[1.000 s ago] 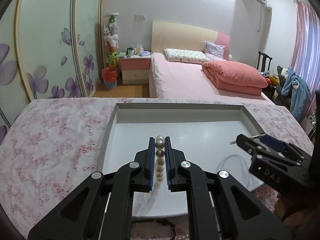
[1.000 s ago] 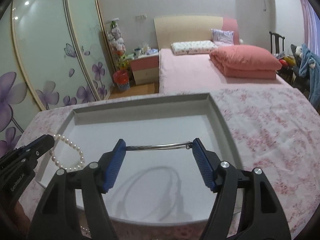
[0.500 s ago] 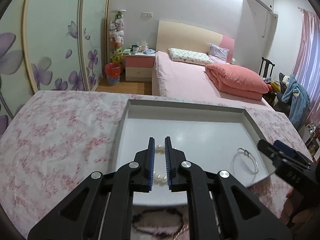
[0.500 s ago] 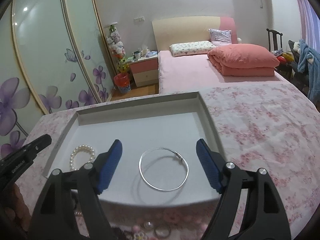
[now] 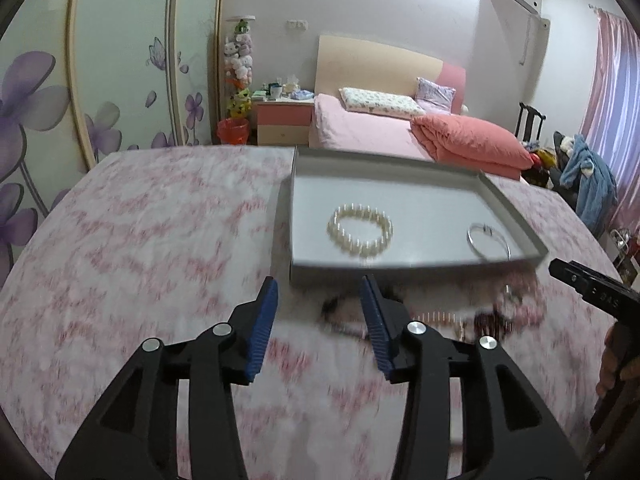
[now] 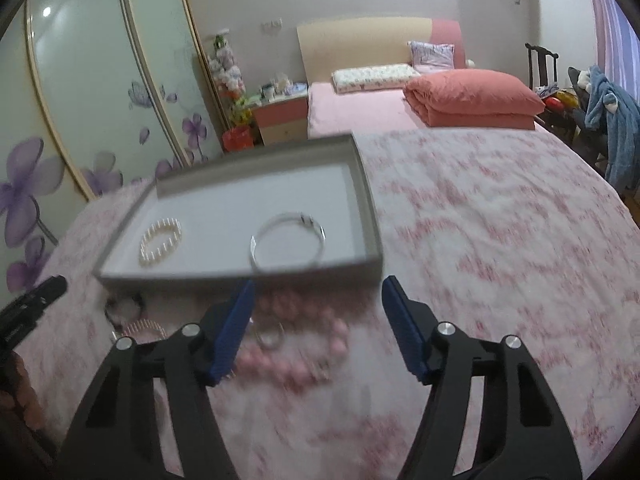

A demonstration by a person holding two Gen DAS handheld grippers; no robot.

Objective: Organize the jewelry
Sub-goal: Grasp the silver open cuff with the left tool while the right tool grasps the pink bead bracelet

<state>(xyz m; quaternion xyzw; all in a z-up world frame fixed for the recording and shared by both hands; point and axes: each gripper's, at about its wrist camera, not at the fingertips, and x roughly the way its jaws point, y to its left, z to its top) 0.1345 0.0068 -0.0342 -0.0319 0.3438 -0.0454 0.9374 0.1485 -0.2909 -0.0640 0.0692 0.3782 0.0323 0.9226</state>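
A grey tray with a white floor sits on the floral cloth; it also shows in the right wrist view. Inside lie a pearl bracelet and a silver bangle. My left gripper is open and empty, in front of the tray's near left corner. My right gripper is open and empty, in front of the tray's near right corner. Loose jewelry lies before the tray: a pink bead bracelet, a small ring, a dark band and a blurred comb-like piece.
The floral pink tablecloth covers the table to the left and right of the tray. Beyond the table stand a bed, a nightstand and sliding wardrobe doors.
My left gripper let go of the pearl bracelet in the tray, opened and pulled back. My right gripper released the bangle into the tray and drew back too. Both views are motion-blurred.
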